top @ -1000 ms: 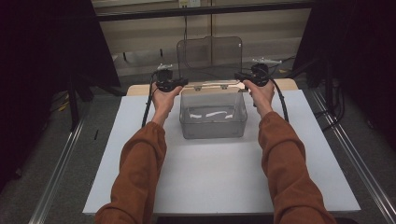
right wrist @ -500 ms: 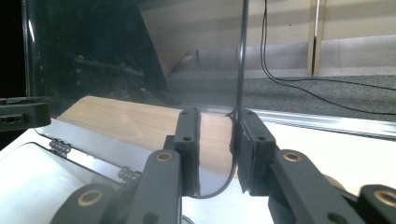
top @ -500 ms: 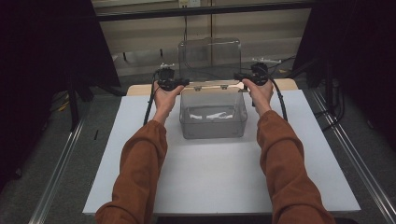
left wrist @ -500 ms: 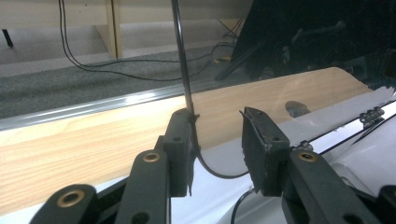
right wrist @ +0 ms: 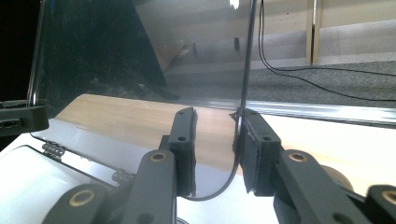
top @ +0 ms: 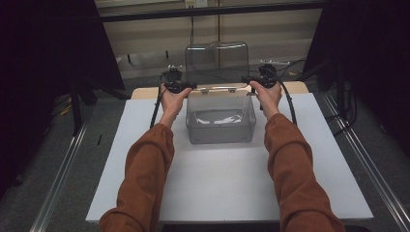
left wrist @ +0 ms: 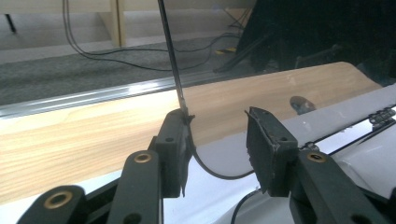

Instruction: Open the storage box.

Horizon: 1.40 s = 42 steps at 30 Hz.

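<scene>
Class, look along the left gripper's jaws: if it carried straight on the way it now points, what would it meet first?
Probably the upright clear lid of the box: the left gripper has its jaws apart at the lid's lower corner, one pad against its edge. Depth is unclear; beyond lies the wooden tabletop.

High view sat above the person's side, faced forward and down, far enough to take in the whole white table (top: 227, 193) and both sleeves. Left gripper view rode close behind its own jaws, looking across the wooden board (left wrist: 93, 121) toward the floor. Right gripper view likewise, from the opposite side. Both gripper views shared the raised clear lid (right wrist: 140, 51) and board; the high view had them too.
</scene>
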### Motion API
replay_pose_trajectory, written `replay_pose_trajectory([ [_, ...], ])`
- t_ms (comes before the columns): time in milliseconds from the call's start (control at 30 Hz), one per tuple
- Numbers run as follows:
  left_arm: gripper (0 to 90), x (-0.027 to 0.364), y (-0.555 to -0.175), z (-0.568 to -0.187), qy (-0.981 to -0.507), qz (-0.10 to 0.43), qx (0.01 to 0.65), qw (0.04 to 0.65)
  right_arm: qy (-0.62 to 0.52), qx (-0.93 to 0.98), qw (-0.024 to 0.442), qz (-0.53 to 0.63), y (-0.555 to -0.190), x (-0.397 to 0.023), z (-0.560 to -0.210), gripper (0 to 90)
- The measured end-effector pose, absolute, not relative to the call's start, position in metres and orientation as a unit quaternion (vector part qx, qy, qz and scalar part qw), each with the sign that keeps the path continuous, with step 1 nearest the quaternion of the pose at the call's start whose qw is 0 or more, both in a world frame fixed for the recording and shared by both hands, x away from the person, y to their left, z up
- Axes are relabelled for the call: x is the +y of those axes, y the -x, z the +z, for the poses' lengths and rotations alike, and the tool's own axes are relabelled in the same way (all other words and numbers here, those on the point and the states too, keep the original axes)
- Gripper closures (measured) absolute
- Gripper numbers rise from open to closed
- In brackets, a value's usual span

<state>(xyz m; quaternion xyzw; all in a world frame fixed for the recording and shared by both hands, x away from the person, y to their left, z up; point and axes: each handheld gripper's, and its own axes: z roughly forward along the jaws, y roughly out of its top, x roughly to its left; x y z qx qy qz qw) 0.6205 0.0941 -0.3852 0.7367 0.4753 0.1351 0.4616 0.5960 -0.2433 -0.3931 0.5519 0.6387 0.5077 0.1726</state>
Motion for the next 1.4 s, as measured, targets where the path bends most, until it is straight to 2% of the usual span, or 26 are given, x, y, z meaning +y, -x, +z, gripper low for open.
replay_pose_trajectory([
  [1000,51.8,0.093,-0.626,-0.39,-0.739,0.113,0.494,0.444,-0.581,0.638,0.142,0.485,-0.603,-0.241,-0.402,61.0],
  [1100,46.7,0.089,-0.625,-0.389,-0.749,0.145,0.485,0.427,-0.579,0.643,0.143,0.481,-0.603,-0.241,-0.403,58.4],
  [1167,49.7,0.087,-0.624,-0.389,-0.757,0.159,0.479,0.415,-0.585,0.642,0.13,0.478,-0.604,-0.241,-0.406,55.7],
  [1233,50.3,0.09,-0.625,-0.391,-0.75,0.141,0.487,0.424,-0.598,0.634,0.106,0.48,-0.604,-0.242,-0.411,54.2],
  [1400,50.1,0.093,-0.627,-0.395,-0.743,0.131,0.49,0.436,-0.603,0.624,0.11,0.484,-0.605,-0.239,-0.414,53.2],
])
